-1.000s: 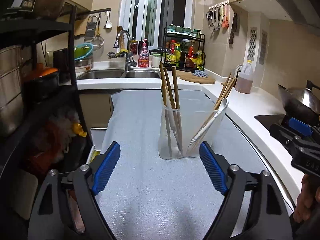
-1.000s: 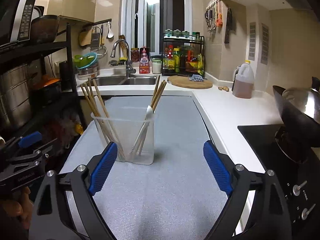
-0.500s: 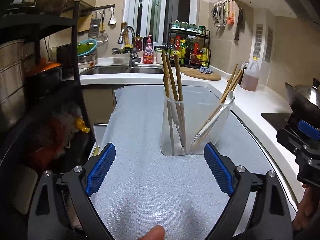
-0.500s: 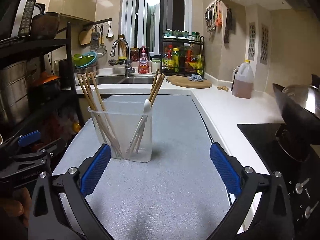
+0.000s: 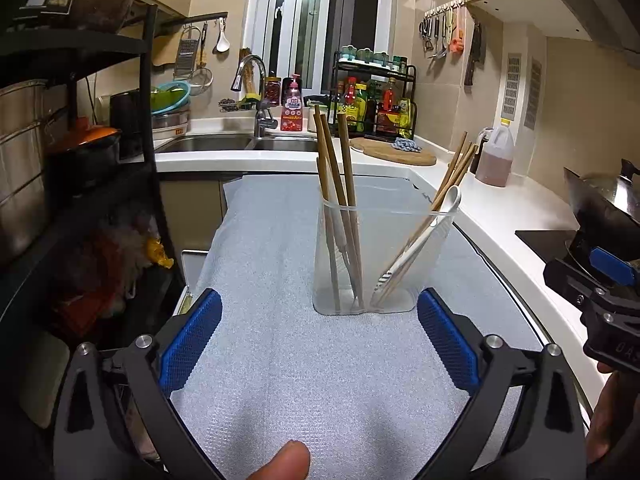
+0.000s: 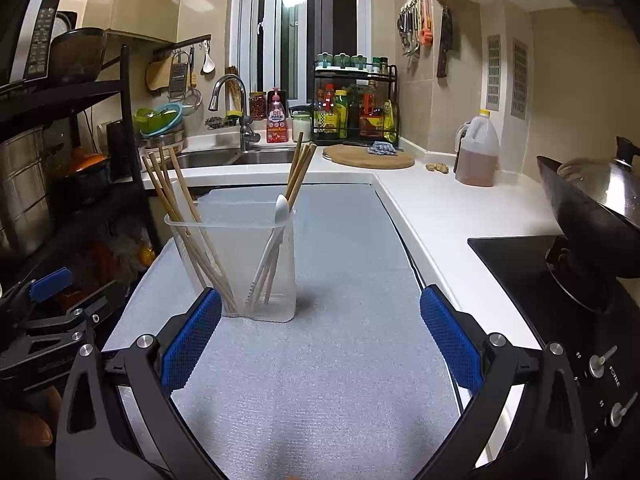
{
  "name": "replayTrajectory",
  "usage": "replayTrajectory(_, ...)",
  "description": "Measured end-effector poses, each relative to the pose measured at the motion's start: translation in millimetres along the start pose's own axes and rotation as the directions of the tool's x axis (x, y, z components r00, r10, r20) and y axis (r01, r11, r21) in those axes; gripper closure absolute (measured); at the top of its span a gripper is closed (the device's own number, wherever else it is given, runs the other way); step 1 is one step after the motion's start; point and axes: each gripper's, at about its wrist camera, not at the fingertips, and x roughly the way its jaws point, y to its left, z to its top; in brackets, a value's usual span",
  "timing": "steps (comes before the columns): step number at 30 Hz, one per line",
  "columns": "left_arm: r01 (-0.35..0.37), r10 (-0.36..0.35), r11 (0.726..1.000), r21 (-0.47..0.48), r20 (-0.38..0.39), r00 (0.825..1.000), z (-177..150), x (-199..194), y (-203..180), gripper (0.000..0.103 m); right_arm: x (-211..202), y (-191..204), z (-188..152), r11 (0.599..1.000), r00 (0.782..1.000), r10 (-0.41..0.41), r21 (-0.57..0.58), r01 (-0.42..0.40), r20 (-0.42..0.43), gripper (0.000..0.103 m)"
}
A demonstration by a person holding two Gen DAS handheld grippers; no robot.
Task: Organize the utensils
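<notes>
Chopsticks (image 5: 336, 184) and a white spoon (image 5: 420, 236) stand in your clear holder (image 5: 380, 264), leaning outward, tips up. Holder sits mid-surface (image 5: 320, 360) on grey liner, edges well apart. Left gripper (image 5: 318, 336) and right gripper (image 6: 320, 336): fingers spread wide, holding nothing.
</notes>
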Motion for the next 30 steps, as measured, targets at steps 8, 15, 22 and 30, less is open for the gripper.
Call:
replayTrajectory(8,0.012,-0.012,1.0,-0.008,-0.021,1.0,-3.3,3.0,-0.1,0.008,2.7,-1.1,-1.8,1.0,1.0,-0.005,0.003,0.005,-0.006,0.005)
replayTrajectory(15,0.006,-0.006,1.0,0.015,-0.009,1.0,-2.6,1.5,-6.2,0.008,3.1,-1.3,-1.9,1.0,1.0,-0.005,0.004,0.005,-0.008,0.005)
replayTrajectory(22,-0.001,0.0,1.0,0.016,0.003,1.0,-2.9,-1.1,-6.2,0.008,3.6,0.1,-2.6,1.0,1.0,-0.004,0.001,0.004,-0.008,0.005)
replayTrajectory(30,0.001,-0.001,1.0,0.021,0.008,1.0,-2.4,-1.7,-8.1,0.008,4.2,0.3,-3.7,1.0,1.0,-0.003,0.0,0.003,-0.012,0.005)
